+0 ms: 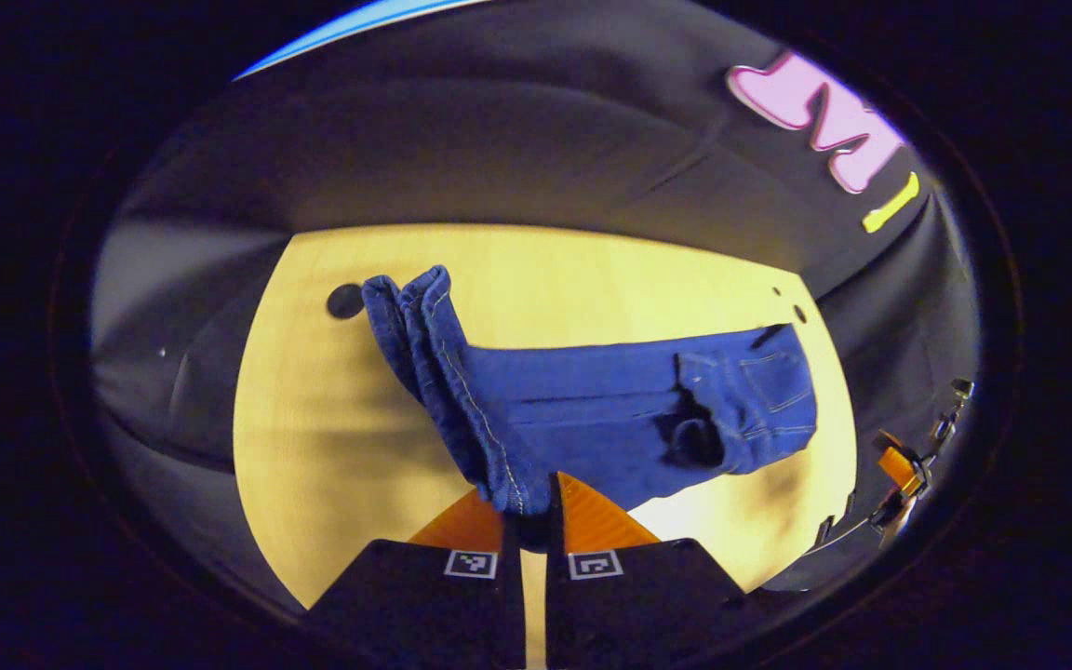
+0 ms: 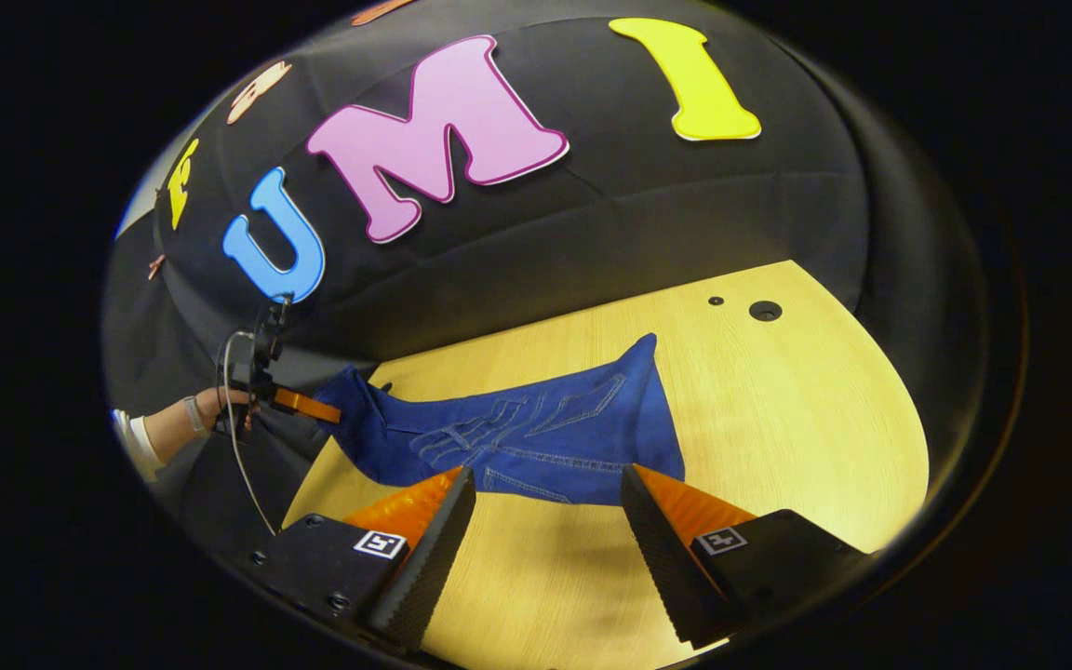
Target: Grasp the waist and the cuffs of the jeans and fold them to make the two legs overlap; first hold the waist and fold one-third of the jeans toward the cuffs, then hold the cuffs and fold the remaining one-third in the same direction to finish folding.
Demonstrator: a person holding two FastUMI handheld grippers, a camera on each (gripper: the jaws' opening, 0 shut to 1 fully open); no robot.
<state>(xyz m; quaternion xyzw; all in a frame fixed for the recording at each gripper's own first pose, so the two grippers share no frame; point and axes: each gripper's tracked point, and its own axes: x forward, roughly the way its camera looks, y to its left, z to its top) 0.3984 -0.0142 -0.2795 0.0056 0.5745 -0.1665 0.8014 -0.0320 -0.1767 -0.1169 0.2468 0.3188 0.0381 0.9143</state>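
Blue jeans (image 1: 610, 409) lie lengthwise on the pale wooden table (image 1: 331, 419), legs laid one over the other. The cuff end (image 1: 424, 344) is at the left, the waist with its back pocket (image 1: 769, 381) at the right. My left gripper (image 1: 529, 507) is shut on the near corner of the cuffs. The left gripper (image 2: 305, 405) is also visible in the right gripper view, with a hand (image 2: 210, 408) holding it and the cuff end raised a little. My right gripper (image 2: 545, 516) hovers open just short of the waist edge (image 2: 545, 484), with nothing between its fingers.
Round holes (image 2: 765, 310) mark the table's far corner beyond the waist. Another hole (image 1: 344, 300) sits near the cuffs. Bare tabletop (image 2: 778, 419) lies to the right of the jeans. The black booth wall (image 2: 592, 223) runs close behind the table.
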